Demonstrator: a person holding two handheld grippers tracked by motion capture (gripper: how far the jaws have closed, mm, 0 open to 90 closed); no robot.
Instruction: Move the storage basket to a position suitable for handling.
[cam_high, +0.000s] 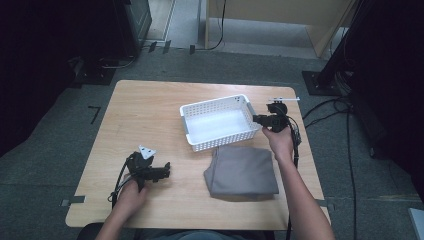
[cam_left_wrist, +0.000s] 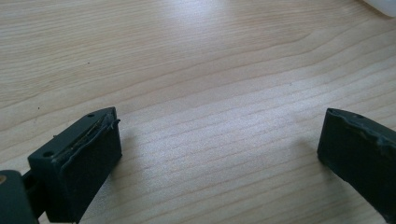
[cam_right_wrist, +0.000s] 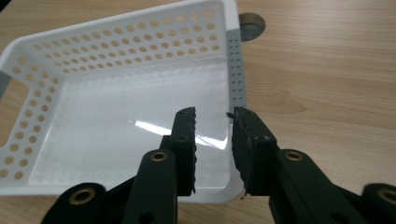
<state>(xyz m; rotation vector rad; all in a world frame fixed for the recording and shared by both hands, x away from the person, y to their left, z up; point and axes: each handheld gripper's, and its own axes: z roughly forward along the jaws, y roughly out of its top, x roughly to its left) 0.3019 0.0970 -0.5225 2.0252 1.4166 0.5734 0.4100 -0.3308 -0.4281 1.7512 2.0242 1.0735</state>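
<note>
Wooden table (cam_high: 150, 115) takes up mid scene, grey floor around it. On it, near-right: folded grey cloth (cam_high: 242, 172), lying flat, just near of the basket, its far edge close to or touching basket's near wall, can't tell which. White perforated basket (cam_high: 218, 121) sits right of centre, toward far side, nothing inside; in right gripper view its interior (cam_right_wrist: 121, 116) is bare and glossy.

Right gripper (cam_high: 261, 119) is at basket's right end, held by right hand (cam_high: 280, 142). In right gripper view (cam_right_wrist: 214, 116) jaws stand partly apart, narrow gap, over basket's inner floor by the rim; nothing clamped between pads.

Left gripper (cam_high: 165, 171) rests low at near-left of table, well apart from cloth and basket, left hand (cam_high: 131, 197) behind it. In left gripper view (cam_left_wrist: 219, 140) jaws wide apart, bare wood between, holding nothing.
</note>
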